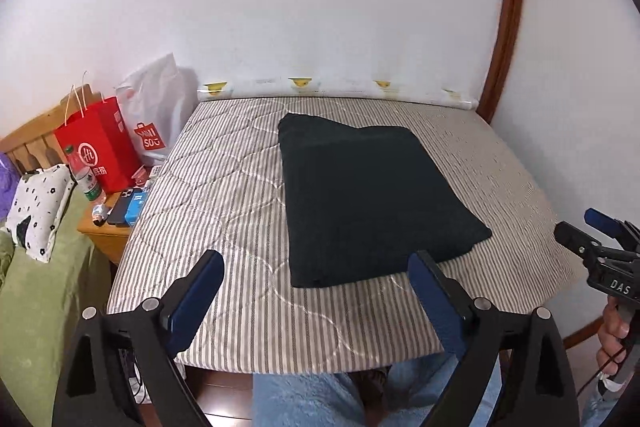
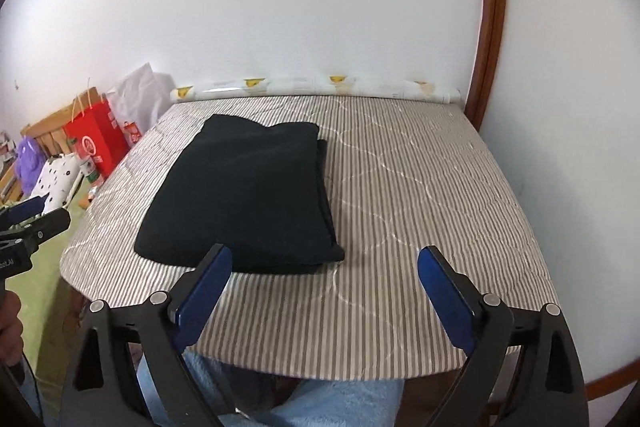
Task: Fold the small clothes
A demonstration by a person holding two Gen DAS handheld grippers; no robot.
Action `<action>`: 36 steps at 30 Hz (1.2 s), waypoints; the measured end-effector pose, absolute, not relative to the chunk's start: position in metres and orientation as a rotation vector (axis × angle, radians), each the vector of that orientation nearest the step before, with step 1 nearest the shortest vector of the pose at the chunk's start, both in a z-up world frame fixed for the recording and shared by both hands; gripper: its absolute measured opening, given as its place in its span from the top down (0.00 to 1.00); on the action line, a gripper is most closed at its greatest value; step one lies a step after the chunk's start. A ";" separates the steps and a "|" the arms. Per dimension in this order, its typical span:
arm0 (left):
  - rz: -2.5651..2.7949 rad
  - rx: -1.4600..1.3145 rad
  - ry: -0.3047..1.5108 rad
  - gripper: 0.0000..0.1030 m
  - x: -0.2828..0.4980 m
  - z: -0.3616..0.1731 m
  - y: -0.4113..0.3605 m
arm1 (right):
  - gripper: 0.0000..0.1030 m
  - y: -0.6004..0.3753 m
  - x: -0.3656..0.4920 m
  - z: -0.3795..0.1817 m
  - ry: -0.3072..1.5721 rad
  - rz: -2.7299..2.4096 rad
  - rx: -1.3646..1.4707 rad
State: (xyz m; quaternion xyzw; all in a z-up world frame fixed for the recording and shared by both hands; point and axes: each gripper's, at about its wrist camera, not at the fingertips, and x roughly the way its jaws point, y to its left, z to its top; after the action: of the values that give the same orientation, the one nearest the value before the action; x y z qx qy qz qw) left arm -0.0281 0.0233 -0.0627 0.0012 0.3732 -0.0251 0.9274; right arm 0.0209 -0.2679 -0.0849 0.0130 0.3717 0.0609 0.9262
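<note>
A dark, folded garment [image 1: 368, 203] lies flat on the striped quilted table top [image 1: 224, 195]; in the right wrist view the garment [image 2: 248, 199] sits left of centre on that top [image 2: 420, 195]. My left gripper [image 1: 316, 263] hangs open above the table's near edge, its blue pads apart and nothing between them. My right gripper [image 2: 324, 259] is open too, wide and empty, near the front edge. Each gripper shows in the other's view: the right gripper [image 1: 588, 227] at the right edge, the left gripper [image 2: 40, 215] at the left edge.
A red paper bag [image 1: 100, 147], a white shopping bag [image 1: 156, 119], a bottle [image 1: 84, 175] and phones [image 1: 128, 205] crowd a wooden bedside stand at the left. A green-covered bed with a spotted pillow [image 1: 38, 211] lies beyond. A rolled sheet [image 2: 312, 87] lines the wall. Blue-clad legs [image 1: 320, 399] are below.
</note>
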 end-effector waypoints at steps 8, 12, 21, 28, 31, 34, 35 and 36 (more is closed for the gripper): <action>-0.036 0.004 0.751 0.09 -0.040 -0.057 0.021 | 0.09 -0.266 0.008 -0.082 0.761 0.137 0.026; -0.027 -0.007 0.752 0.09 -0.041 -0.059 0.021 | 0.09 -0.265 0.006 -0.083 0.760 0.136 0.025; -0.018 -0.008 0.755 0.09 -0.040 -0.062 0.023 | 0.09 -0.267 0.005 -0.088 0.767 0.131 0.032; -0.010 -0.011 0.747 0.09 -0.040 -0.061 0.024 | 0.09 -0.269 0.004 -0.086 0.764 0.133 0.039; -0.007 -0.011 0.747 0.09 -0.040 -0.061 0.023 | 0.09 -0.270 0.003 -0.085 0.760 0.134 0.034; -0.008 -0.013 0.747 0.09 -0.040 -0.061 0.023 | 0.09 -0.270 0.002 -0.084 0.759 0.134 0.040; -0.009 -0.015 0.748 0.09 -0.040 -0.061 0.023 | 0.09 -0.270 0.002 -0.084 0.759 0.134 0.042; -0.008 -0.014 0.749 0.09 -0.039 -0.061 0.023 | 0.09 -0.270 0.001 -0.084 0.759 0.135 0.043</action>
State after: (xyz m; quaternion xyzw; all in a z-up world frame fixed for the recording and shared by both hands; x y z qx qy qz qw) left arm -0.0395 0.0225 -0.0614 -0.0071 0.3659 -0.0039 0.9306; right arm 0.0015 -0.2699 -0.0838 0.0208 0.3700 0.0659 0.9265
